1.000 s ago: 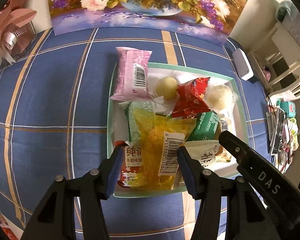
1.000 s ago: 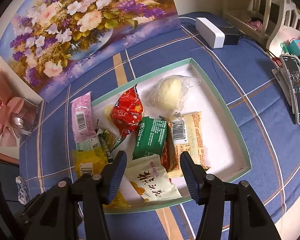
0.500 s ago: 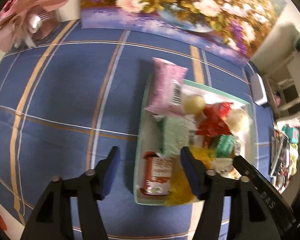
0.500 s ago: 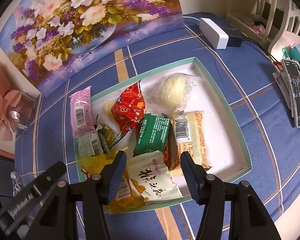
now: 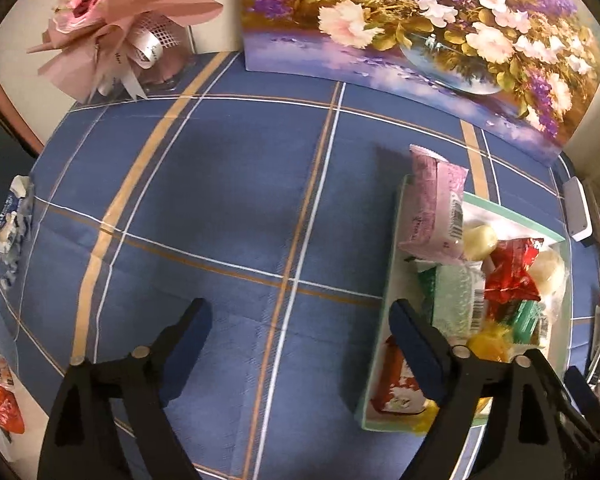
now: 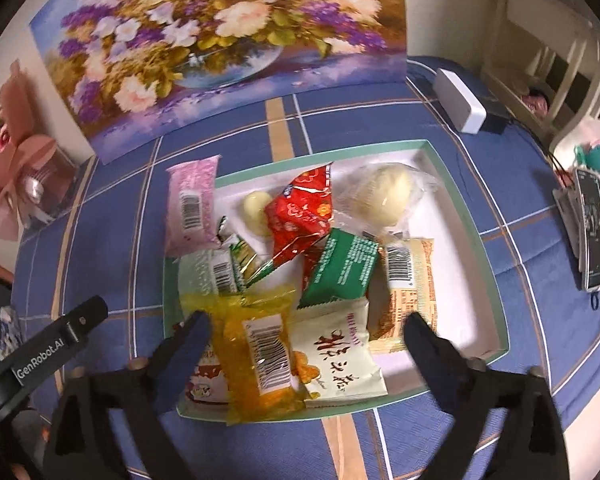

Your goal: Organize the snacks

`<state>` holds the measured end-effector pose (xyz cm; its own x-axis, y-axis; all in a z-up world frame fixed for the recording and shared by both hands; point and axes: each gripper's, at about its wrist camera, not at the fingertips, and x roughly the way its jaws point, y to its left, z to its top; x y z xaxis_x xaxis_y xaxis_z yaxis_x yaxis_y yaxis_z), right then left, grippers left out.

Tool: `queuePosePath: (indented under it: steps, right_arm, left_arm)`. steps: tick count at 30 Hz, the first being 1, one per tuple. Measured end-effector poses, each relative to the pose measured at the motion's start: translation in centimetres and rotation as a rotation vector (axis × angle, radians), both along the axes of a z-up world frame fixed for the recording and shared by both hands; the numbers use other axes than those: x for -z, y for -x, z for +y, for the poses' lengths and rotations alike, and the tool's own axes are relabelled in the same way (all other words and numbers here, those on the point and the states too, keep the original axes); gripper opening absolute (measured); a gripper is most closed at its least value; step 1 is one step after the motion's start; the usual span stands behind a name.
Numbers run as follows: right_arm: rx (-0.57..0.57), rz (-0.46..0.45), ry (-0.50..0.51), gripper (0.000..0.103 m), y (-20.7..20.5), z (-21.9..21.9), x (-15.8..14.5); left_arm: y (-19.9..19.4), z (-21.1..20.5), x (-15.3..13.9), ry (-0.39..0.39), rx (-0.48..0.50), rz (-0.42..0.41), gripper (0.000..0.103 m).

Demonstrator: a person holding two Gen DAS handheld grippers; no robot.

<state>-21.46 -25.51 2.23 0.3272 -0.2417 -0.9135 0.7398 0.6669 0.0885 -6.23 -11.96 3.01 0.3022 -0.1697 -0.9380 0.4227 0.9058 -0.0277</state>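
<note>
Both jaws have just been opening and now stand wide, nothing between them: the left gripper point(image 5: 300, 322) over bare blue checked desk cloth point(image 5: 220, 208), the right gripper point(image 6: 306, 336) above the green-rimmed white tray point(image 6: 496, 280) full of snack packets, over the yellow crinkled packet point(image 6: 260, 344).

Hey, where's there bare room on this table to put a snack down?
Widest free patch: the blue tablecloth left of the tray, bordered by the painting and bouquet. Inside the tray, only its white right-hand strip beside the beige packet is bare. The tray's left half is piled with packets.
</note>
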Motion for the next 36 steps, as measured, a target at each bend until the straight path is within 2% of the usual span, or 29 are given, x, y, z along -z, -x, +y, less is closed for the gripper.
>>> queuePosePath:
  steps: [13,19,36]
  right_arm:
    - [-0.043,-0.030,0.078,0.103,2.9,5.0,-1.5]
    - [-0.043,-0.018,0.065,0.103,4.7,6.6,-0.8]
    - [-0.029,-0.009,0.064,0.103,5.2,6.4,-0.2]
  left_arm:
    - [3.5,5.6,-0.9,-0.035,-0.047,-0.083,0.093]
    - [5.0,8.0,-1.1,-0.022,-0.050,-0.077,0.093]
    - [5.0,8.5,-0.9,-0.049,-0.053,-0.062,0.093]
